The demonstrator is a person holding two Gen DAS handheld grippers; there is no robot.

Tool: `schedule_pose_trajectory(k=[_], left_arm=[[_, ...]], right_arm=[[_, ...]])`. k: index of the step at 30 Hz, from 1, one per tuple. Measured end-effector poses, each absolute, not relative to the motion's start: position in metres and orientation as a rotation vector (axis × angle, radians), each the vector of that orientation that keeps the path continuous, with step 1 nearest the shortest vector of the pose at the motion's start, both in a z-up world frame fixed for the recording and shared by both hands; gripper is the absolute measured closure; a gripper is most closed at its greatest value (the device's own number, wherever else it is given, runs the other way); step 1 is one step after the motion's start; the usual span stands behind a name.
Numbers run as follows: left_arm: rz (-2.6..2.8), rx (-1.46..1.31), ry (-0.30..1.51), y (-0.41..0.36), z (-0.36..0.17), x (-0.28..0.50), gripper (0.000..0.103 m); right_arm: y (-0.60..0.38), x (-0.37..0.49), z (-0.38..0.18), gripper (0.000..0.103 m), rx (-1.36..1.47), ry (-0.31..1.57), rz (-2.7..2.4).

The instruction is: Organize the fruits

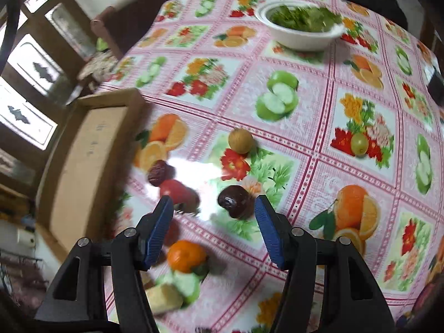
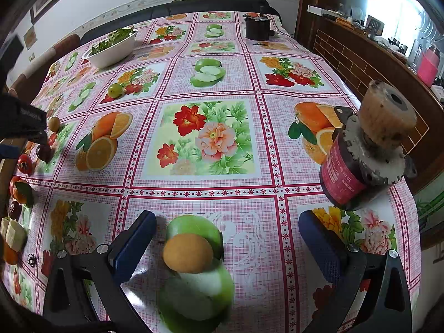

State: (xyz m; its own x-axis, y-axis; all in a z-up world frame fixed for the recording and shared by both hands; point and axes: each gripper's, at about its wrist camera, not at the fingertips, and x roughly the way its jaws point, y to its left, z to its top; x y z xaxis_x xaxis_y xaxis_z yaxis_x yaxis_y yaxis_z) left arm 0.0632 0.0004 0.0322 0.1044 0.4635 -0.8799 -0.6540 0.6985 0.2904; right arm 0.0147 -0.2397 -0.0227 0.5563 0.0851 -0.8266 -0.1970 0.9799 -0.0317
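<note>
My left gripper (image 1: 212,206): blue ribbed pads spread wide, nothing between them, tilted down over the table (image 1: 319,144). The view is motion-blurred; a pale cut piece (image 1: 163,298) at the bottom edge I cannot identify. Near to far: glossy orange (image 1: 187,256), dark round fruit (image 1: 233,201), red fruit (image 1: 177,191), wrinkled dark fruit (image 1: 158,173), tan round fruit (image 1: 241,141). Cardboard box (image 1: 86,166) to their left. My right gripper (image 2: 227,241): pads fully apart, an orange-brown round fruit (image 2: 188,252) lying loose between them on the oilcloth.
</note>
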Motion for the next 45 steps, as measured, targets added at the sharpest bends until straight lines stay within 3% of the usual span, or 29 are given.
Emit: schedule_pose_trajectory(k=[7,13,19,27,31,35,39,45], left_arm=[[1.016,-0.416,1.135,0.024,0.074,0.022,0.043],[1.208,-0.508,1.108,0.044,0.074,-0.015,0.043],[1.59,-0.37,1.216,0.034,0.084,-0.033,0.043],[2.306,-0.405,1.423,-0.044,0.104,-0.114,0.042],[2.496,-0.448,1.66,-0.091,0.087,-0.146,0.037],[2.698,-0.546,1.66,-0.135,0.08,-0.16,0.037],[2.842,-0.574,1.773,-0.168,0.084,-0.17,0.037],[3.013,-0.597,1.667,-0.207,0.109,-0.183,0.035]], right_arm=[[-0.241,0.014,-0.023,0.0,-0.126,0.967,0.166],[-0.241,0.015,-0.023,0.0,-0.125,0.967,0.167],[-0.241,0.014,-0.023,0.0,-0.126,0.967,0.167],[-0.241,0.014,-0.022,0.0,-0.122,0.968,0.168],[-0.243,0.015,-0.022,0.0,-0.118,0.97,0.171],[-0.242,0.016,-0.021,0.0,-0.123,0.97,0.167],[-0.244,0.015,-0.022,0.0,-0.121,0.97,0.17],[-0.242,0.014,-0.022,0.0,-0.12,0.971,0.17]])
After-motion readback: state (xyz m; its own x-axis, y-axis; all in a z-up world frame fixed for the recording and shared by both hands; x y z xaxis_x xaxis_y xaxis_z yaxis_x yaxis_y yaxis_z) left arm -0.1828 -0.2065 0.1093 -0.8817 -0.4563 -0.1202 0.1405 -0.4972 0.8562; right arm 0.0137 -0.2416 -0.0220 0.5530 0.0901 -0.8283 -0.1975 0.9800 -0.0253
